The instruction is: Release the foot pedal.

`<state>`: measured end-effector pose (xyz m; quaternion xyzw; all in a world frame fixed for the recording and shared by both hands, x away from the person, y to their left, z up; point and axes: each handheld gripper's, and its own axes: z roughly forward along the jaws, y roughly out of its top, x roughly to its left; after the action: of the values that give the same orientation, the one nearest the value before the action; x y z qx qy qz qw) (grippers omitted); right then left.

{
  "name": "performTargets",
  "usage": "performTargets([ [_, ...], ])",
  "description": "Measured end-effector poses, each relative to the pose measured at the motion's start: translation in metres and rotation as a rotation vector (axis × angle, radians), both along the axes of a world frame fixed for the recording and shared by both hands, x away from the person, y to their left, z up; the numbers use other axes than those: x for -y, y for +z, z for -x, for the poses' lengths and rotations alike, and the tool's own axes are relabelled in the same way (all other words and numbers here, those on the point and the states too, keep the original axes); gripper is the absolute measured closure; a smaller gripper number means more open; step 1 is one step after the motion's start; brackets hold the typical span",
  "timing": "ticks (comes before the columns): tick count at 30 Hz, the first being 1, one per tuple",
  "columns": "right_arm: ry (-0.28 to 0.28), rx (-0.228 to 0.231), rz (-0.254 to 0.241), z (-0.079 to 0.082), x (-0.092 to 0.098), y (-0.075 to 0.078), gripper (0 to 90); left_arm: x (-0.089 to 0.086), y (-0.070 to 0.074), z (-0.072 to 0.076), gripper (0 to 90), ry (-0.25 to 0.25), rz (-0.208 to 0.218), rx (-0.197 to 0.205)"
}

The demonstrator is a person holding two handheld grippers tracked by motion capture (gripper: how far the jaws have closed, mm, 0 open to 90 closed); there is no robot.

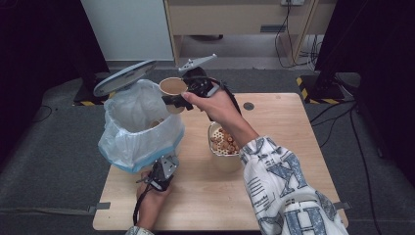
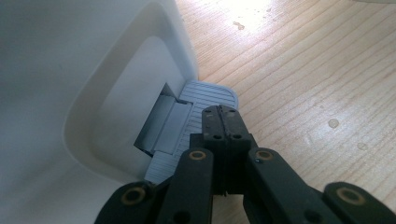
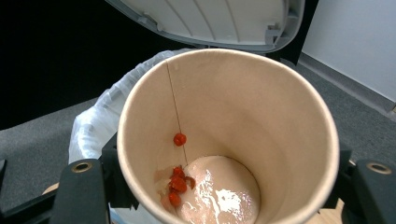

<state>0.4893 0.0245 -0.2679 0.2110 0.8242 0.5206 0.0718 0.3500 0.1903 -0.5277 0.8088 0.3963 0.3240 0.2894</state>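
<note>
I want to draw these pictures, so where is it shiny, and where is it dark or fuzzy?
High view: the room's far corners are nearly black, the table evenly lit. Left gripper view: bright glare on the wood at the top, the white bin soft and fuzzy. Right gripper view: wet shine at the bottom of the paper cup, black background at left.

tilted paper cup (image 3: 229,135), red scraps inside

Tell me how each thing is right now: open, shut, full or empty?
Bin lid: open, tipped up.
Bin pedal: under the shut left gripper.
Paper cup: nearly empty, red bits stuck inside, held by the right gripper.
Bowl: upright, food inside.
</note>
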Motion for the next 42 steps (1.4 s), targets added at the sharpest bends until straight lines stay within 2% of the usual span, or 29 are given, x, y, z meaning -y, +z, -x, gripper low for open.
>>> performTargets([
  [6,0.003,-0.004,-0.006,0.0,-0.01,-0.002,29.8,0.0,0.0,0.0,89.6,0.0,0.0,0.0],
  [17,0.016,0.004,0.005,-0.001,-0.04,-0.012,28.4,-0.001,0.0,0.0,89.5,-0.002,-0.002,-0.003],
  [19,0.012,0.025,0.005,-0.001,-0.046,-0.016,24.3,-0.001,0.0,0.0,89.5,-0.002,-0.001,-0.002],
  [21,0.022,0.035,-0.004,-0.001,-0.049,-0.019,11.0,-0.001,0.0,0.0,89.5,-0.002,0.001,-0.001],
  [22,0.023,0.033,-0.004,-0.001,-0.049,-0.019,8.3,-0.001,0.0,0.0,89.6,-0.003,0.002,-0.002],
  [25,0.006,0.059,-0.008,0.0,-0.046,-0.019,7.4,-0.001,0.0,0.0,89.5,-0.003,0.002,-0.001],
  [28,-0.006,0.057,-0.017,-0.001,-0.038,-0.019,8.1,-0.001,0.0,0.0,89.5,-0.003,0.0,-0.001],
  [42,-0.057,0.064,-0.002,-0.006,0.006,-0.023,8.5,-0.001,0.0,0.0,89.5,-0.002,0.002,-0.001],
])
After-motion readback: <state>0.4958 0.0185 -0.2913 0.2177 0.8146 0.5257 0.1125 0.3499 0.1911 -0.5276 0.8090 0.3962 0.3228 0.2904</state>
